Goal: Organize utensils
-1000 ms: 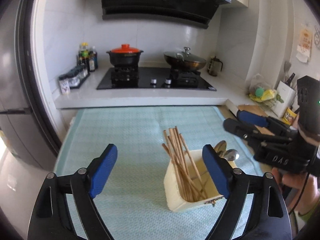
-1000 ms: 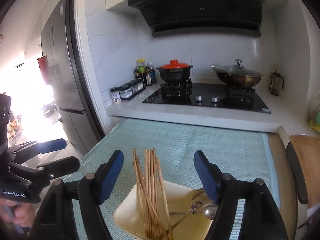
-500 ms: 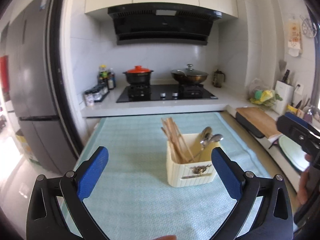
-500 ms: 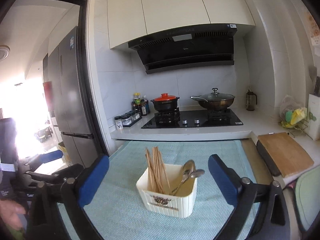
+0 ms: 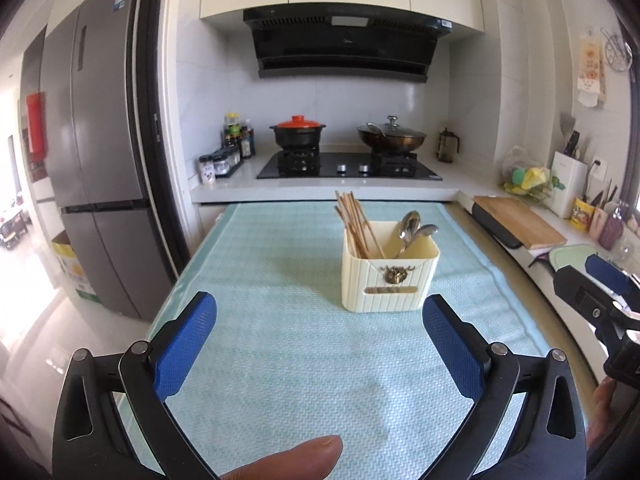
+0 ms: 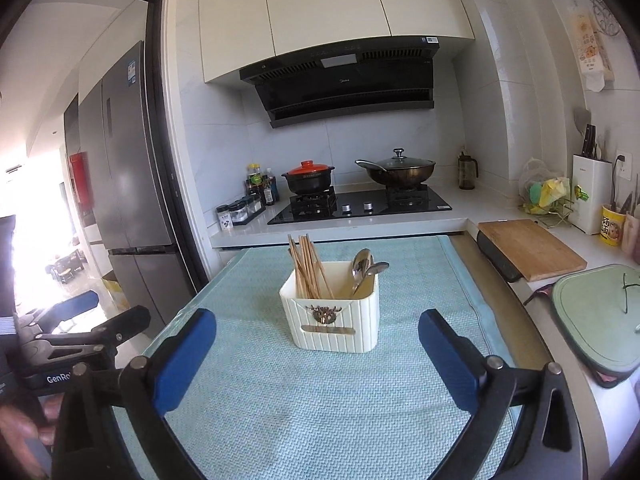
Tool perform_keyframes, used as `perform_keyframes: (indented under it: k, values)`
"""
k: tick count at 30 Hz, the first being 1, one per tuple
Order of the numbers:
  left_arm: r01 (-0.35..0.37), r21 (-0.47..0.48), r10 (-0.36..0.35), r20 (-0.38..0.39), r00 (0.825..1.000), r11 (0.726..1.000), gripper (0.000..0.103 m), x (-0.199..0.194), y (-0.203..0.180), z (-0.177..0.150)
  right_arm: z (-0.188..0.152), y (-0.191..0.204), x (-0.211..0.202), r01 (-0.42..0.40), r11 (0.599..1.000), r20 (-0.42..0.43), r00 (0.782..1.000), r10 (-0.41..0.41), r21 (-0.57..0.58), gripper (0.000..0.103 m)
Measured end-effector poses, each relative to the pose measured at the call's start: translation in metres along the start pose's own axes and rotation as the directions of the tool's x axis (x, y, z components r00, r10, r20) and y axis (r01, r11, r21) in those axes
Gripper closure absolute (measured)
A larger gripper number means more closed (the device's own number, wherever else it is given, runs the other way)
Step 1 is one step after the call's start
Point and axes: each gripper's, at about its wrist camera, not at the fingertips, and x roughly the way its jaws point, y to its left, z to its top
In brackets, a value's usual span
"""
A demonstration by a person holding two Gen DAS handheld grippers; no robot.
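Looking along the left gripper (image 5: 320, 346) first, its blue-padded jaws stand wide apart with nothing between them, poised over the pale turquoise woven mat (image 5: 280, 360) well short of the cream ribbed plastic utensil holder (image 5: 390, 278). That holder stands upright near the middle of the mat, with a bundle of light wooden chopsticks (image 5: 358, 226) leaning in its left compartment and a few shiny metal spoons (image 5: 412, 228) propped bowl-up in its right one. A fingertip (image 5: 296, 458) shows at the bottom edge, and the other tool's dark frame sits at the far right. From the right wrist view, the right gripper (image 6: 318, 354) is likewise spread to its widest and empty, aimed nearly straight at the same holder (image 6: 330, 316), whose chopsticks (image 6: 308, 268) and spoons (image 6: 366, 268) appear sorted by kind; the black gas hob (image 6: 360, 206) and wooden cutting board (image 6: 528, 248) lie beyond and to the right. No loose utensils are visible on the mat, so the sorting looks finished or nearly so, and the step in hand seems to be backing away. Doing that well means keeping both tools level and clear of the leaning chopstick tips, so the light holder is not nudged or tipped.
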Motion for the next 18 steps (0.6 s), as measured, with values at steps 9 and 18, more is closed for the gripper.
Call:
perform_keyframes:
  k: [9, 18]
  values:
    - [-0.004, 0.011, 0.004, 0.008, 1.000, 1.000, 0.000, -0.017, -0.005, -0.005, -0.004, 0.014, -0.022, -0.012, 1.000, -0.011, 1.000, 0.012, 0.002, 0.000]
    - [-0.024, -0.003, 0.024, -0.021, 0.999, 1.000, 0.000, -0.012, -0.004, -0.009, -0.006, 0.029, -0.030, -0.016, 0.997, -0.012, 1.000, 0.015, -0.076, 0.000]
